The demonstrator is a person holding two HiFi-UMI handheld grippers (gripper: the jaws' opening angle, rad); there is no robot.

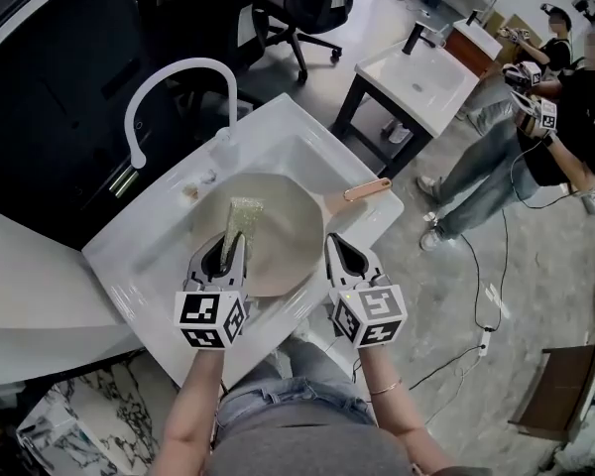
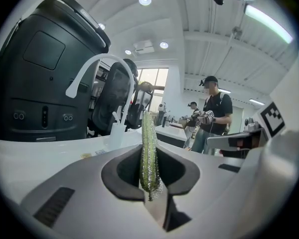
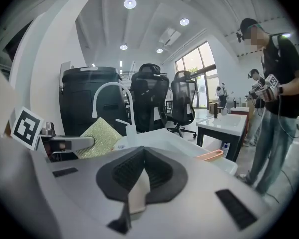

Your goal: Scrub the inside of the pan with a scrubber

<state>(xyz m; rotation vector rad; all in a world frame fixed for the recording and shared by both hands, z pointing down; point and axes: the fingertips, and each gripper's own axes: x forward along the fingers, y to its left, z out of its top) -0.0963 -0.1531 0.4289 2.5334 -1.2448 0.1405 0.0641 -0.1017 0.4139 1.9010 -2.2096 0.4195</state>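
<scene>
Left hand-held gripper (image 1: pixel 225 251) pinches a thin green glitter scrubber (image 1: pixel 243 216); right hand-held gripper (image 1: pixel 341 252) closed, empty. Unheld round beige pan (image 1: pixel 293 231) ahead may slide.

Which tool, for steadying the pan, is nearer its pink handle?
Right: the right tool hovers just short of the pink handle; the left tool is across the cream round pan.

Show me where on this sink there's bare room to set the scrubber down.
Bare: the sink's left ledge, from the faucet down to the near corner, and the far rim between faucet and pan handle. Crowded: the pan fills the basin; the left gripper, holding the scrubber, and right gripper hang over the near rim.
</scene>
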